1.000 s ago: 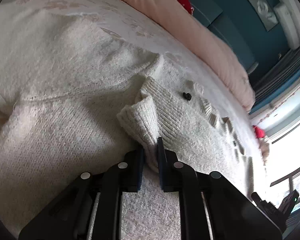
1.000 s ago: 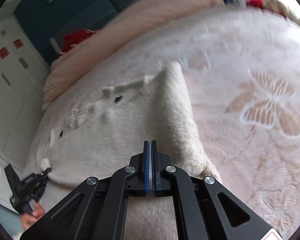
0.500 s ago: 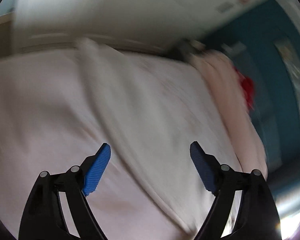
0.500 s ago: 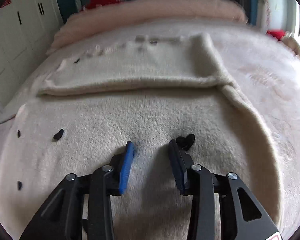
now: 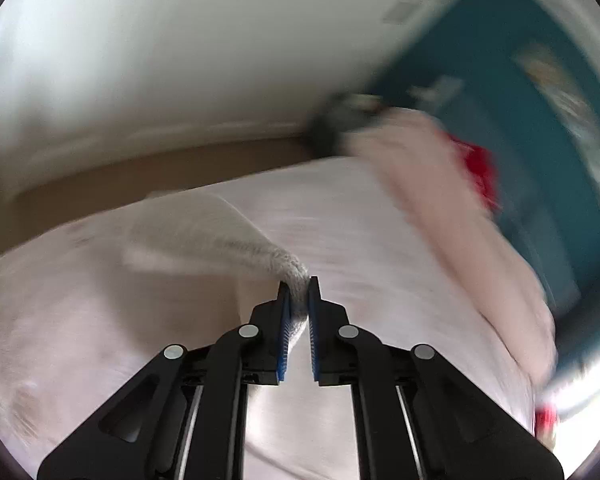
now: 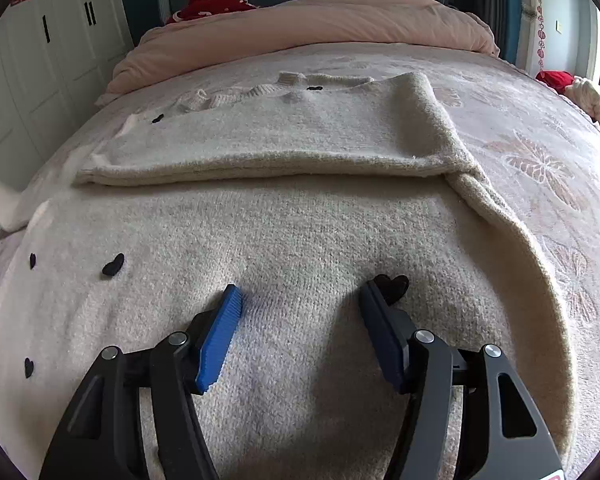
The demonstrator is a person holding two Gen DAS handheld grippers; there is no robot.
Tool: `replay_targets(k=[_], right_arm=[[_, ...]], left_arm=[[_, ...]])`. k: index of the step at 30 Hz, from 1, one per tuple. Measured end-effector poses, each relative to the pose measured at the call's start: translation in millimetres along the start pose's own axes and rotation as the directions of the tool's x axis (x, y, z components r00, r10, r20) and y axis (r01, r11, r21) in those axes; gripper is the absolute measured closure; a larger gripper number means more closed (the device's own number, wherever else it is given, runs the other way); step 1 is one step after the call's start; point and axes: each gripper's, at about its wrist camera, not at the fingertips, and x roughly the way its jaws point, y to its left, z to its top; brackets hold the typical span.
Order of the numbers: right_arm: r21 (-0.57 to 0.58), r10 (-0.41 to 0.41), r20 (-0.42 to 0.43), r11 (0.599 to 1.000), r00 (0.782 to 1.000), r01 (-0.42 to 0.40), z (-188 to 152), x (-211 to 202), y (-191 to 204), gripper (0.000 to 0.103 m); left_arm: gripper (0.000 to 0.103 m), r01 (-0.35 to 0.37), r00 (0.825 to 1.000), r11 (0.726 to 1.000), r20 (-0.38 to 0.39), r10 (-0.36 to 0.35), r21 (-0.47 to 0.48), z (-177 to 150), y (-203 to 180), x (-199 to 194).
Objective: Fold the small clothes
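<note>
A cream knit sweater (image 6: 300, 232) with small black hearts (image 6: 113, 264) lies spread on the bed, its far part folded over into a flat band (image 6: 280, 136). My right gripper (image 6: 300, 292) hovers low over the sweater's body. Its jaws are opening, with only flat knit under the gap and nothing pinched. In the blurred left wrist view, my left gripper (image 5: 298, 284) is shut on the end of a cream knit sleeve (image 5: 204, 236), which trails away to the upper left over the bed.
A pale butterfly-patterned blanket (image 6: 540, 160) covers the bed, with a pink duvet (image 6: 320, 20) and a red item (image 6: 208, 2) at the head. White wardrobe doors (image 6: 40, 60) stand left. The bed edge and brown floor (image 5: 140, 172) lie beyond the sleeve.
The left gripper let go of the cuff, opened wide, swung away up the bed and shut on the sleeve end. The right gripper went from shut to open over the sweater's body.
</note>
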Motion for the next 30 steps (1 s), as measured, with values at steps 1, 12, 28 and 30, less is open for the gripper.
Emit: replay_targets(k=[1,12,28,30], right_arm=[[0.004,0.005,0.000,1.000,1.000,-0.005,0,0,-1,0.042],[0.026,0.078,-0.010,0.997,0.997,-0.077,0,-1,-8,0.031],[0.336,0.325,-0.070,0.898,0.943,-0.285,126,70,33,0.029],[0.372,0.303,-0.104,0.895,0.947,-0.245,132,92,39,0.038]], left_arm=[[0.096,0.084,0.996,0.995,-0.006,-0.084,0.054,-9,-38,-13],[0.034,0.344,0.845,0.932,-0.471,-0.254,0.114,-270,-197,-16],[0.034,0.168,0.909,0.967,-0.349,-0.228,-0.194,-232,-55,-24],[0.034,0.165,0.907,0.963,-0.351,-0.233,-0.211,-231,-50,-24]])
